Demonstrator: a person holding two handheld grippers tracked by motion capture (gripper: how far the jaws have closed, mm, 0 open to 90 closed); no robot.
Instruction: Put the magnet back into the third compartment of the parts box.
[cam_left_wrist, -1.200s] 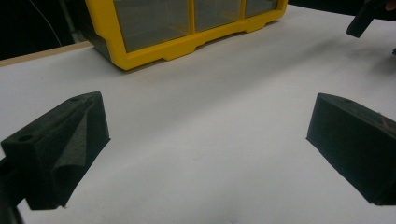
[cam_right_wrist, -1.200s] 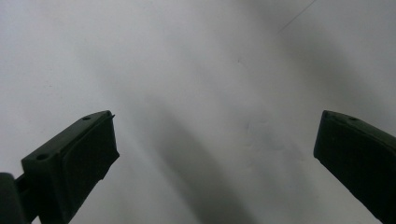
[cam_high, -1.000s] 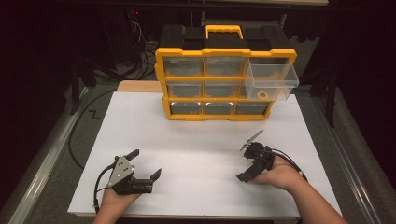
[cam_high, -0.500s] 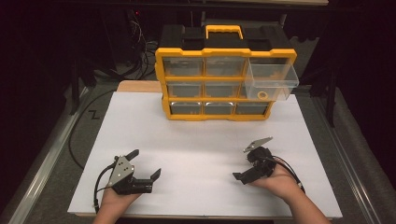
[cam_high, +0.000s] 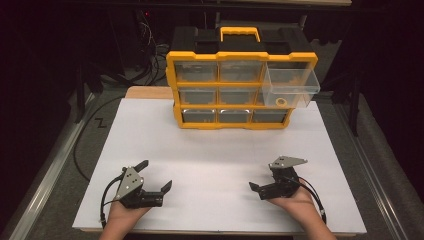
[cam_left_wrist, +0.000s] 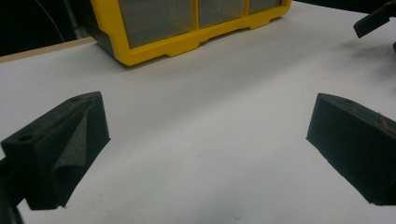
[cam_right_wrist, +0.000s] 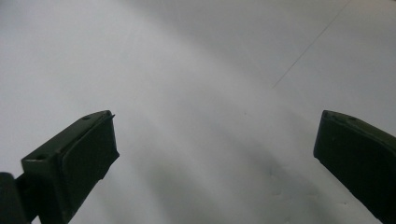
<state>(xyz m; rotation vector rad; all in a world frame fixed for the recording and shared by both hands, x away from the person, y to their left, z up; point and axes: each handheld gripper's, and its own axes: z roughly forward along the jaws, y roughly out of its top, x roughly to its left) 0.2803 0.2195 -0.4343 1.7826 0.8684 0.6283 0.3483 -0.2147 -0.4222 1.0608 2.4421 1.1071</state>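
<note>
- Left gripper (cam_high: 155, 176): lower left of the high view, resting low over the white board (cam_high: 215, 150); jaws spread wide, nothing between them.
- Right gripper (cam_high: 265, 176): lower right of the same view, jaws likewise parted and empty.
- Yellow drawer cabinet (cam_high: 240, 82): upper centre, standing at the far edge of the board, well apart from both grippers.
- Clear drawer (cam_high: 292, 85): upper right of the cabinet, pulled out; a small yellow ring (cam_high: 281, 101) lies inside it.
</note>
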